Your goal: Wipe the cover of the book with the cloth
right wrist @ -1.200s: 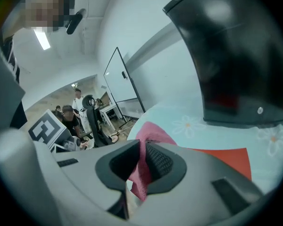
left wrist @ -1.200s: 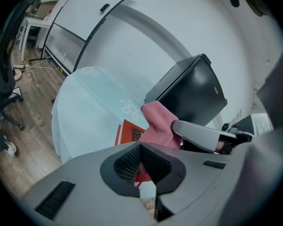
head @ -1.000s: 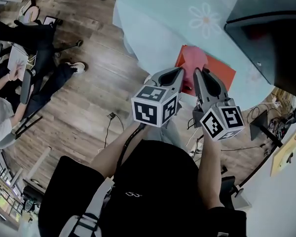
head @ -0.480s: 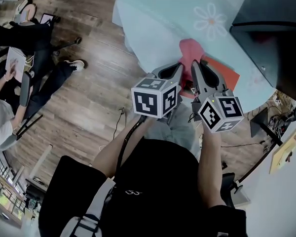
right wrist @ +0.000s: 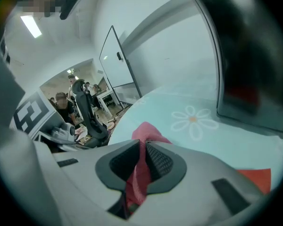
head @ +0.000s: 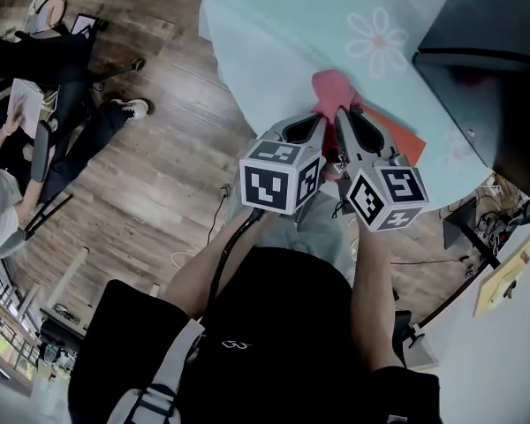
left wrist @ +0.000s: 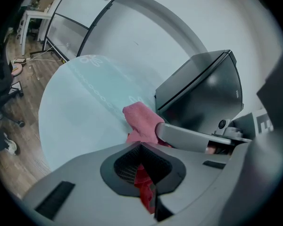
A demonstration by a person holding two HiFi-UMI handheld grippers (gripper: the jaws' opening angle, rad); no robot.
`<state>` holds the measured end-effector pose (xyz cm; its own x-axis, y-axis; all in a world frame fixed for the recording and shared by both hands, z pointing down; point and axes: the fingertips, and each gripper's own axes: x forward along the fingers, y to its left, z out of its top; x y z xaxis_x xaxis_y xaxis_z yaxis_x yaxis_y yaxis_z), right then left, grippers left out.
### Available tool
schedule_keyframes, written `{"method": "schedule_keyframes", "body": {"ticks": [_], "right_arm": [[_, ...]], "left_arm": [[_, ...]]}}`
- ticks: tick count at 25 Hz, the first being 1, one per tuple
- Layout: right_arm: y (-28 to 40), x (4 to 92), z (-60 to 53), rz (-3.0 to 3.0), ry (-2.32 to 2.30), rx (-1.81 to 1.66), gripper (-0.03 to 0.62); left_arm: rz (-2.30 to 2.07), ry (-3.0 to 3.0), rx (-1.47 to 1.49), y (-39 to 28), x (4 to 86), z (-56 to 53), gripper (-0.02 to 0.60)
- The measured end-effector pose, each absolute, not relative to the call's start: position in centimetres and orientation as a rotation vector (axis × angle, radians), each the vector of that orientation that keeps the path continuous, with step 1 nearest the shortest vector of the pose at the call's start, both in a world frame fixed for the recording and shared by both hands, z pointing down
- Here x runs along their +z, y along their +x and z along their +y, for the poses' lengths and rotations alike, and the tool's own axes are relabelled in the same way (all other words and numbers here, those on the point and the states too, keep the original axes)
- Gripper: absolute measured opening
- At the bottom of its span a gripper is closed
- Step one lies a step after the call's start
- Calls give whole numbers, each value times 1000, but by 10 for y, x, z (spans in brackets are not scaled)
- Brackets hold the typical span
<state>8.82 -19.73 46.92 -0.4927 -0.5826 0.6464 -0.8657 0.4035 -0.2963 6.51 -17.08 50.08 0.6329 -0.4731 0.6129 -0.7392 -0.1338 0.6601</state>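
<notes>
Floor, far left: wood planks (head: 150,193), with a seated person (head: 35,104) off to the side who is no part of my job.
Table: round, with a pale blue cover (head: 274,51) and a daisy print (head: 378,38). I work at its near edge.
Left gripper (left wrist: 140,147): jaws closed, with something red pinched between the pads. By its colour I take it for the book's edge, held steady, though it could be a fold of cloth.
Cloth (head: 334,91): pink and bunched, standing up just past both sets of jaws at the book's left end.
Right gripper (right wrist: 142,144): jaws clamped on the cloth, which runs down between the pads.
Book (head: 399,138): red cover, flat on the table, mostly under my tools. Only its right part shows.
Dark box (head: 486,60): on the table, near the book, to the right.
Progress: the cloth is in my grip and brought to the cover's left end; I cannot confirm contact. The right part of the cover lies bare, so I judge most of the wiping is left. No dirt shows to go by.
</notes>
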Motion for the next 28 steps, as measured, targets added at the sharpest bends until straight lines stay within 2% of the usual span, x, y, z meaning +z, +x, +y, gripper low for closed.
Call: {"method": "schedule_keyframes", "body": {"ticks": [28], "right_arm": [[142, 497, -190, -2131, 1175, 850, 43]], "left_arm": [[-944, 1776, 492, 114, 518, -165, 12]]}}
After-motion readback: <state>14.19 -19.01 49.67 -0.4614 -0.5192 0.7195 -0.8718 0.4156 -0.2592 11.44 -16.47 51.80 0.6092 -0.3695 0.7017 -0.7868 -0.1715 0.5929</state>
